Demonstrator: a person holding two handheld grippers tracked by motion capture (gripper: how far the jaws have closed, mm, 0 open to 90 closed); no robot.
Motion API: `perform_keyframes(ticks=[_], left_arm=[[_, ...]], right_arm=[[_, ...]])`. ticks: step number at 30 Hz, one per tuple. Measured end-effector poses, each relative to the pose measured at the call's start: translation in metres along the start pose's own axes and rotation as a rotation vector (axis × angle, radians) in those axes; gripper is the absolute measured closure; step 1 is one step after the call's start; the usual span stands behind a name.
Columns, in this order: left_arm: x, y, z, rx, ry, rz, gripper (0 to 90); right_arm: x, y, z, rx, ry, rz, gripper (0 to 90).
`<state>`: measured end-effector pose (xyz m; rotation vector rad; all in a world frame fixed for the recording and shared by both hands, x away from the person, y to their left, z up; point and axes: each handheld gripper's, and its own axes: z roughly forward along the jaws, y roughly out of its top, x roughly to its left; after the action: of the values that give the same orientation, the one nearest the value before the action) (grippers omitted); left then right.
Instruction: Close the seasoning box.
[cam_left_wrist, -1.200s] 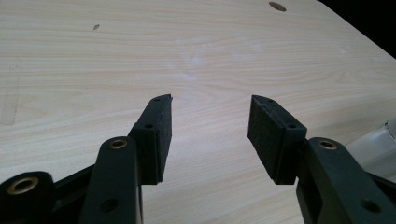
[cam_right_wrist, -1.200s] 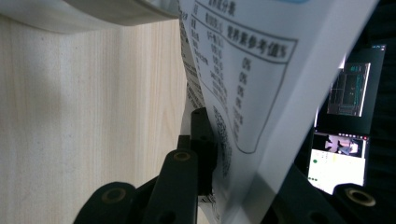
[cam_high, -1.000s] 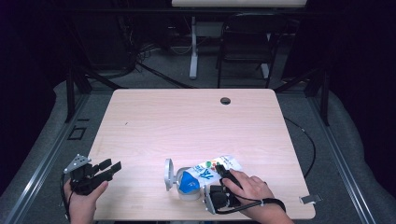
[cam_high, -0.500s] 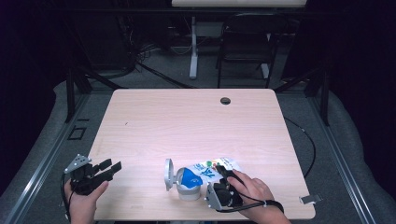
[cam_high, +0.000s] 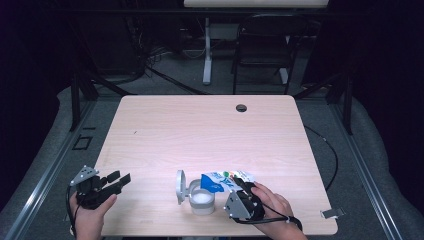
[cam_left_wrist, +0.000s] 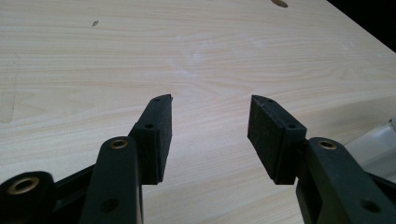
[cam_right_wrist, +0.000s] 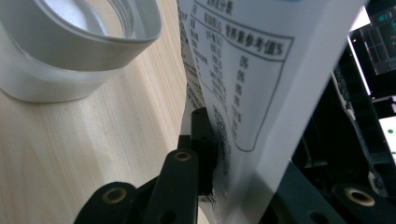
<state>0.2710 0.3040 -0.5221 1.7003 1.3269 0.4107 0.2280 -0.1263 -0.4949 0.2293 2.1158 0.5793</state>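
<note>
High view: the right tool (cam_high: 239, 186), pinching the packet (cam_high: 226, 180), has tipped it higher over the jar (cam_high: 202, 198), ready to pour; the left tool (cam_high: 119, 179) waits wide.

Tables: one (cam_high: 200, 135), light wood, with one round hole (cam_high: 241, 107) near the far edge.
Grippers: two; one left gripper (cam_high: 119, 180), one right gripper (cam_high: 240, 184).
Hands: two are counted, one per gripper.
Jaws: two on each gripper, four in all.
Jars: one (cam_high: 202, 199), clear, with white contents.
Lids: one (cam_high: 180, 186), hinged open on the jar.
Packets: one (cam_high: 226, 180), white and blue, printed.
Chairs: one (cam_high: 265, 55), dark, beyond the table.
Stands: one (cam_high: 206, 50), white, beside the chair.
Clips: one small grey piece (cam_high: 330, 213) at the near right table corner.
</note>
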Motion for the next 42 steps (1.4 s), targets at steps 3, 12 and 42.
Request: perform_keyframes(ticks=[3, 12, 42], left_arm=[[0.0, 0.0, 0.0, 0.004, -0.001, 0.002, 50.4], [0.0, 0.0, 0.0, 0.006, 0.0, 0.002, 50.4], [0.001, -0.002, 0.001, 0.008, 0.002, -0.002, 50.5]], right_arm=[[-0.002, -0.003, -0.001, -0.01, 0.006, 0.05, 83.6], [-0.003, -0.008, 0.001, -0.044, 0.031, 0.151, 83.8], [-0.006, -0.025, 0.01, -0.183, 0.106, 0.495, 84.9]])
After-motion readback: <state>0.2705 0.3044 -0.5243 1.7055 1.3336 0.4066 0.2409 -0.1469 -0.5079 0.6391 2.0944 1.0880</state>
